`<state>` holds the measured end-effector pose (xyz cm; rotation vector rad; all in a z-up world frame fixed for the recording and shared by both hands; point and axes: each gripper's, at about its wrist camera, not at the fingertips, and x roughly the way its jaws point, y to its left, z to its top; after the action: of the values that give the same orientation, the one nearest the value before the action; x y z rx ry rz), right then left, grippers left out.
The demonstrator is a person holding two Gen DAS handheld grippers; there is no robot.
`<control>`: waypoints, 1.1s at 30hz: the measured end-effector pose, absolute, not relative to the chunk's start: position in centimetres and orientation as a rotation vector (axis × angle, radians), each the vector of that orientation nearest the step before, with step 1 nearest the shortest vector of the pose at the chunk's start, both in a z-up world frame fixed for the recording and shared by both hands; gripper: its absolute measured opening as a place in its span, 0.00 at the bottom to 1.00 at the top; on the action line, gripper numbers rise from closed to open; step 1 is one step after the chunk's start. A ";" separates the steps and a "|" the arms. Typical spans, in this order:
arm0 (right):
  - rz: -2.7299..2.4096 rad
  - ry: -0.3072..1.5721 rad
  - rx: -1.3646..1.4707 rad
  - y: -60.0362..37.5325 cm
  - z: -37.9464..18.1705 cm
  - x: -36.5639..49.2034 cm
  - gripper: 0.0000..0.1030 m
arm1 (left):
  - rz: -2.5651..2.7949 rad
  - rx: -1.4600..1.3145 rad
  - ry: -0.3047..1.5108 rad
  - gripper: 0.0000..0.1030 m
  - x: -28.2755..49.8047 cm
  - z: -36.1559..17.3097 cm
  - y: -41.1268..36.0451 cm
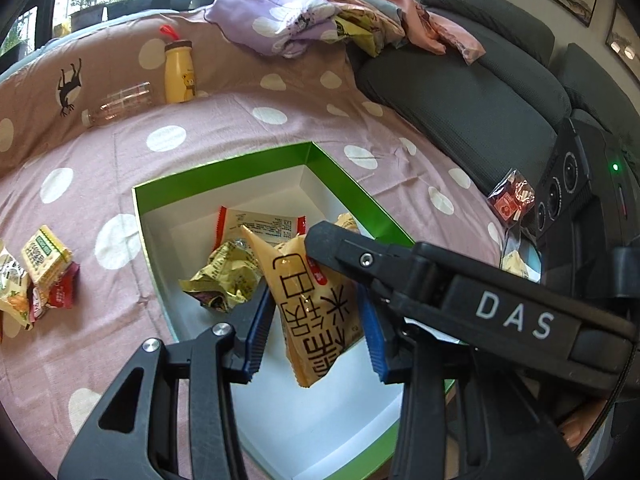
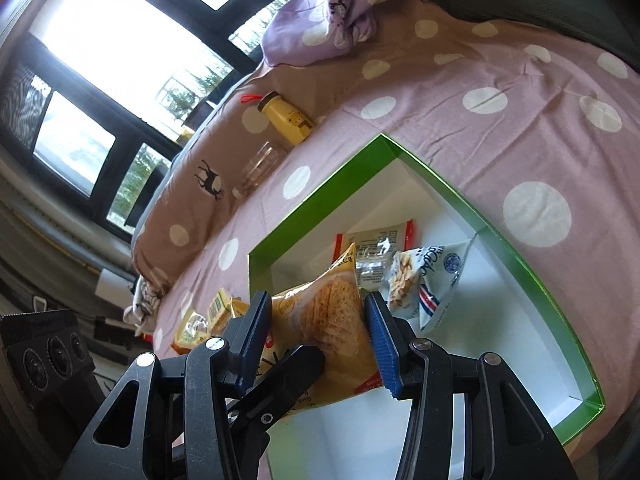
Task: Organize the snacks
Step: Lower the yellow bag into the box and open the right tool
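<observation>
A yellow snack packet (image 1: 316, 304) with large dark characters hangs over a white box with a green rim (image 1: 344, 176). My left gripper (image 1: 316, 332) is shut on it, a blue pad pressing each side. In the right wrist view the same packet (image 2: 324, 312) sits clamped between the blue pads of my right gripper (image 2: 318, 340). A black finger of my right gripper (image 1: 340, 252) crosses the packet's upper part. Inside the box lie a red-edged packet (image 1: 260, 224), a crumpled gold wrapper (image 1: 224, 280) and a white and blue packet (image 2: 424, 280).
The box rests on a pink spotted sheet (image 1: 100, 168). Loose snack packets (image 1: 40, 272) lie on it at the left. At the back stand a yellow bottle (image 1: 179, 70) and a clear bottle (image 1: 120, 102) on its side. Clothes (image 1: 280, 20) are piled beyond; a dark cushion (image 1: 460, 92) is right.
</observation>
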<state>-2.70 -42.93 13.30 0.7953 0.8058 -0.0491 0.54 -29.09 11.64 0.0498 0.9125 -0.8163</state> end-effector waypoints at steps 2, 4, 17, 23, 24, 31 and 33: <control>-0.066 0.819 0.804 -43.4 12.8 -2.6 0.49 | -0.824 0.050 0.931 0.40 0.8 11.2 -29.5; -0.080 0.833 0.808 -43.7 12.4 -2.5 0.49 | -0.831 0.049 0.951 0.40 1.0 10.7 -29.9; -0.124 0.903 0.825 -44.5 10.6 -1.9 0.49 | -0.838 0.041 1.036 0.40 2.0 8.8 -30.7; -0.135 0.916 0.814 -44.5 10.5 -1.6 0.49 | -0.834 0.031 1.060 0.40 2.4 8.3 -30.8; -0.139 0.918 0.810 -44.4 10.5 -1.5 0.49 | -0.833 0.026 1.064 0.40 2.4 8.2 -30.8; -0.167 0.922 0.795 -44.3 10.5 -1.6 0.49 | -0.817 0.002 1.099 0.40 2.8 7.6 -30.7; -0.178 0.927 0.791 -44.2 10.5 -1.6 0.49 | -0.817 0.003 1.104 0.40 2.8 7.5 -30.7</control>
<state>-1.65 -44.23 10.52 0.7915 0.9268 -0.1782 2.77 -30.67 7.55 0.0030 1.1039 -0.8169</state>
